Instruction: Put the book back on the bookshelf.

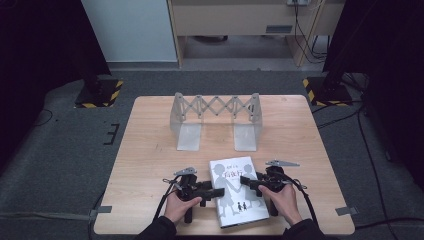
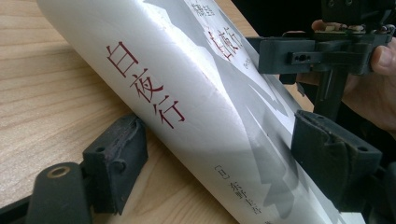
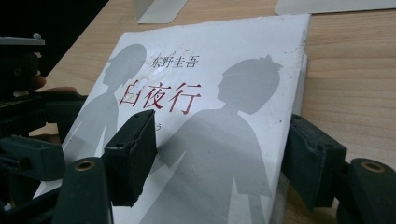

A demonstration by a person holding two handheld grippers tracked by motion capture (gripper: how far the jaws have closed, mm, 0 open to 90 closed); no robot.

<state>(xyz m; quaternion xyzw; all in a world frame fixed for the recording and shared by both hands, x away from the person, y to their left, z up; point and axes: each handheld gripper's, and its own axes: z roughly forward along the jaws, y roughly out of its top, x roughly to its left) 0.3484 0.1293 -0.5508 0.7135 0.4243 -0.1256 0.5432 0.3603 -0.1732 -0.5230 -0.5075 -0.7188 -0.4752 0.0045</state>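
Wooden table [image 1: 150, 150] carried an expanding metal bookend rack [image 1: 216, 119] standing at the far centre, scissor lattice between two upright end plates. White book [image 1: 235, 192], grey silhouette cover with red title, sat at the near edge between both hands, well apart from the rack. Left gripper [image 1: 216, 192] came in from the book's left: jaws spread wide, one pad on the spine side, the other over the cover; firm clamp couldn't be confirmed. Right gripper [image 1: 248, 182] came in from the right: jaws also wide, one pad on the cover, the other at the page edge, grip pressure unclear
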